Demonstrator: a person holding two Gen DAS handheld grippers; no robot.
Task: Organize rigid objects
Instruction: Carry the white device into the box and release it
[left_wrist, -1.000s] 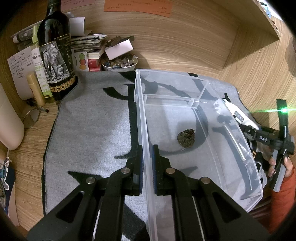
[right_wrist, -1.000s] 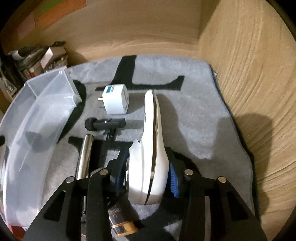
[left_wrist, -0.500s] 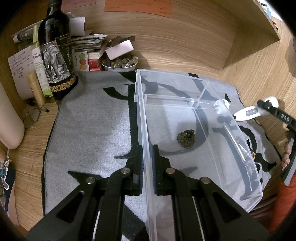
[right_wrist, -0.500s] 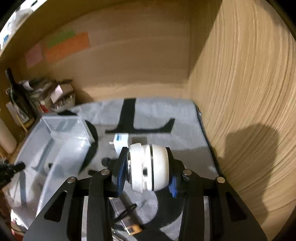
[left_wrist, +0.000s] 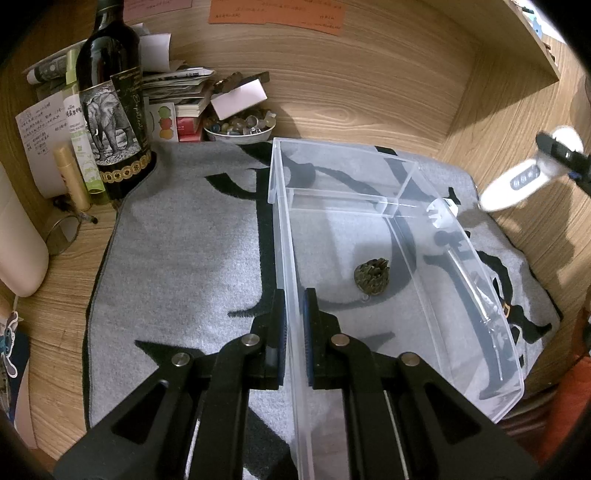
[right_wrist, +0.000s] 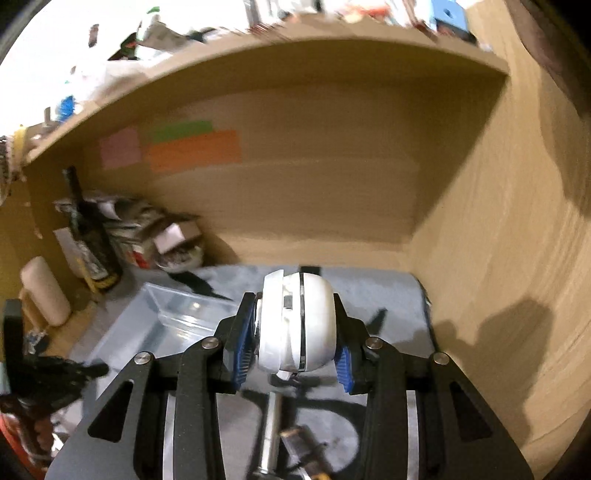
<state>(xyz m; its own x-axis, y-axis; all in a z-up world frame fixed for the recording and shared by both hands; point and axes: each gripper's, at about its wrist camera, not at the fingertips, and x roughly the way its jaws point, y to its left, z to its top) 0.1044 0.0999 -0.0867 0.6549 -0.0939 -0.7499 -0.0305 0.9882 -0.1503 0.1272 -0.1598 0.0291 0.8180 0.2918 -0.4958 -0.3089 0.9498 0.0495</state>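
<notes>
**Left gripper clamps the bin wall; right gripper holds a white device aloft**

The left gripper (left_wrist: 294, 321) is clamped on the near left wall of the clear bin (left_wrist: 458, 236), one pad on each side of the plastic. The bin sits on a grey mat (left_wrist: 177, 258) with black markings. Inside, on the bin floor, lies a small brown pinecone (left_wrist: 371, 276), and a partition closes off a compartment at the far end.

The right gripper (right_wrist: 291, 339) grips a white device (right_wrist: 297, 321), its blue pads (right_wrist: 242, 350) pressed to both sides. From the left wrist view the device (left_wrist: 524, 181) hangs in the air past the bin's right side, above the mat's far right corner, clear of everything below.

Beneath it on the mat lie a metal rod (right_wrist: 271, 432) and a white plug (left_wrist: 441, 214), just outside the bin's right wall. A dark bottle (left_wrist: 114, 110) stands at the mat's far left corner, with a bowl (left_wrist: 240, 129) of small items beside it.
</notes>
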